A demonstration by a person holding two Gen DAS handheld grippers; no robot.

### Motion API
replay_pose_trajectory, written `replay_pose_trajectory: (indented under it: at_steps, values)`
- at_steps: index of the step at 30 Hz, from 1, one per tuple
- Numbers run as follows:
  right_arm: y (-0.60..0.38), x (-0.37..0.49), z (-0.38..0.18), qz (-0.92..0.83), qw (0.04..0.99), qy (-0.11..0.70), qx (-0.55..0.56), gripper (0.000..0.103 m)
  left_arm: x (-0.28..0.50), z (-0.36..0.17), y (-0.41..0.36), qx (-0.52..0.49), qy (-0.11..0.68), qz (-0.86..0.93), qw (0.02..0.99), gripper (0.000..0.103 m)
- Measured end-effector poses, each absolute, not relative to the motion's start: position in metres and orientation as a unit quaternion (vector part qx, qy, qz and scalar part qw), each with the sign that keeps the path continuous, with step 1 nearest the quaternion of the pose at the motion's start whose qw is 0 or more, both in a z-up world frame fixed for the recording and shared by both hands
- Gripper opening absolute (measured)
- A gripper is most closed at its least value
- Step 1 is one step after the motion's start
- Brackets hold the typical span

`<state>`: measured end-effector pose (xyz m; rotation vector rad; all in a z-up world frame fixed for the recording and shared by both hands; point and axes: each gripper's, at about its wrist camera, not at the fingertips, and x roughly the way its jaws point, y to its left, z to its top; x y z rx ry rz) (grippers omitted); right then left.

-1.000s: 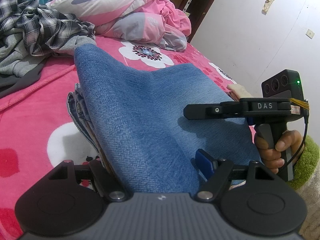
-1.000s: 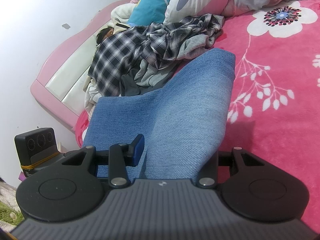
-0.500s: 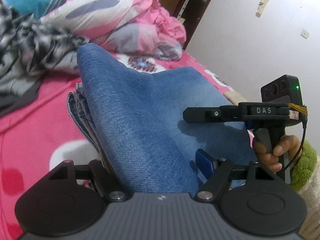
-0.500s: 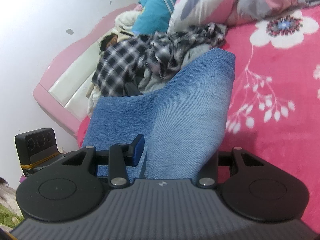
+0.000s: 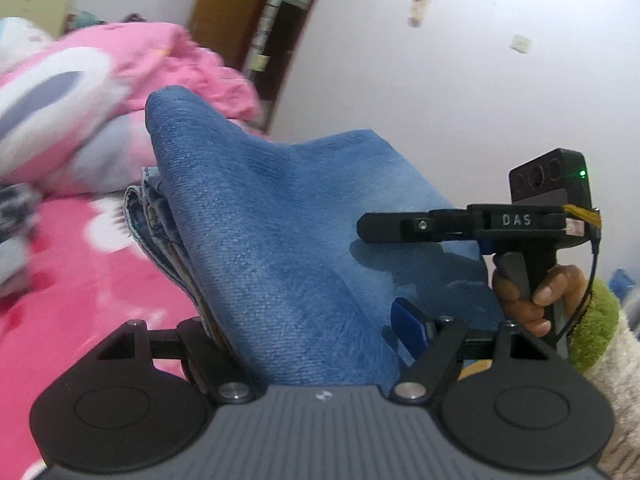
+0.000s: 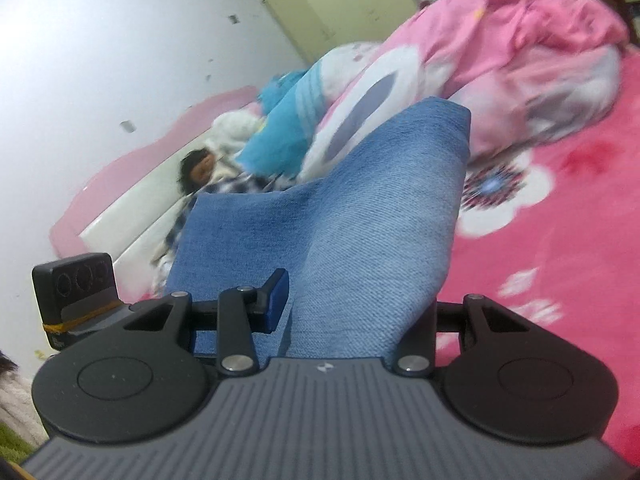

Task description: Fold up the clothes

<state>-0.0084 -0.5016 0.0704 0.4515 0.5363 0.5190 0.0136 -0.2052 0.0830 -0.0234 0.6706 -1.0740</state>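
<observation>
A folded stack of blue jeans [image 5: 280, 220] hangs in the air above the bed, held from two sides. My left gripper [image 5: 304, 332] is shut on its near edge; the blue pad [image 5: 408, 324] presses the right side and the other finger is hidden behind the layers. My right gripper [image 5: 368, 230] reaches in from the right, held by a hand [image 5: 536, 296], lying along the denim. In the right wrist view the jeans [image 6: 360, 220] fill the space between the fingers of the right gripper [image 6: 352, 308], which is shut on them. The left gripper's camera block [image 6: 76, 280] shows at the left.
Below lies a pink floral bedsheet [image 6: 560, 260]. A bunched pink quilt [image 6: 520, 40], a blue pillow [image 6: 284, 120], a doll [image 6: 198, 164] and a pink headboard [image 6: 120, 200] are at the back. A brown door frame [image 5: 236, 20] and a green rug [image 5: 592, 328] are also in view.
Both grippers have lifted the jeans higher and tilted up, so more wall shows. The plaid shirt pile has almost dropped out of view.
</observation>
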Motion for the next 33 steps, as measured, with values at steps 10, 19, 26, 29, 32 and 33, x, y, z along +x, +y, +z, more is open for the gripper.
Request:
replay_pose_trajectory:
  at_steps: [10,19,26,29,32,33]
  values:
    - [-0.663,-0.001,0.108,0.163,0.931,0.269,0.186,0.042,0.058,0.09,-0.389,-0.032,0.323,-0.605,0.727,0.077]
    - [-0.779,0.033,0.079,0.118,0.919,0.345,0.152,0.042,0.083,0.034,-0.53,-0.043,0.374,-0.655,0.655,0.077]
    - [-0.833,0.07,0.025,0.127,0.886,0.429,0.122,0.049,0.096,-0.025,-0.589,-0.042,0.423,-0.661,0.619,0.077]
    - [-0.858,0.086,-0.026,0.105,0.869,0.456,0.159,0.067,0.1,-0.06,-0.604,-0.023,0.444,-0.649,0.617,0.077]
    - [-0.885,0.085,-0.073,0.063,0.858,0.454,0.233,0.081,0.101,-0.074,-0.602,-0.034,0.431,-0.657,0.617,0.078]
    - [-0.888,0.076,-0.074,0.057,0.869,0.429,0.241,0.082,0.101,-0.078,-0.601,-0.037,0.427,-0.66,0.617,0.08]
